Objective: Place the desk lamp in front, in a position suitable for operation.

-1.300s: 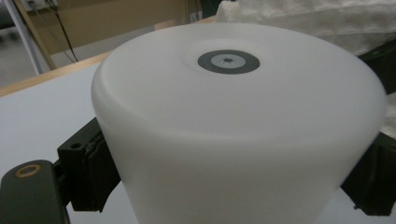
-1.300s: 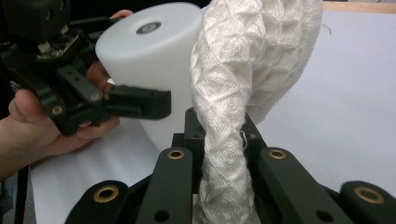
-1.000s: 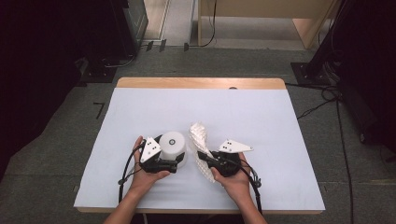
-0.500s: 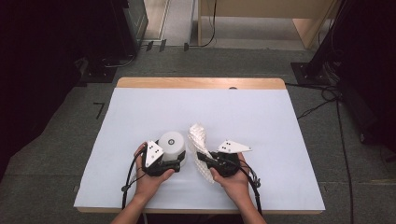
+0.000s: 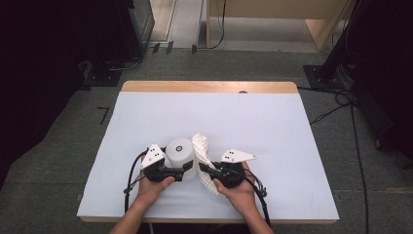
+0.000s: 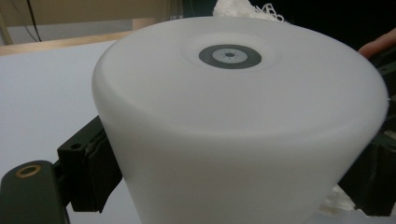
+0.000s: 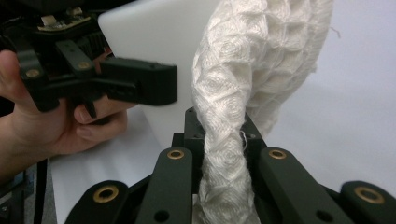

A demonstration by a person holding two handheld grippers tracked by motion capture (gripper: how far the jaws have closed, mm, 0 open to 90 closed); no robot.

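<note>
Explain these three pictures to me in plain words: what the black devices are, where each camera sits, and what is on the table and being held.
There is no machine here. A person sits at a table with a pale cover and holds a tool in each hand, a hand-held gripper with two black jaws that pinch.

The wide picture comes from a fixed camera above the person, looking down. There the left hand-held gripper is clamped on a white, upside-down cup-shaped container, and the right hand-held gripper pinches a white knitted cloth.

The other two pictures come from small cameras riding on the tools. The left one looks along its jaws at the container, gripped from both sides. The right one shows its jaws shut on the cloth, which rises twisted in front, with the other hand and tool beside it.
</note>
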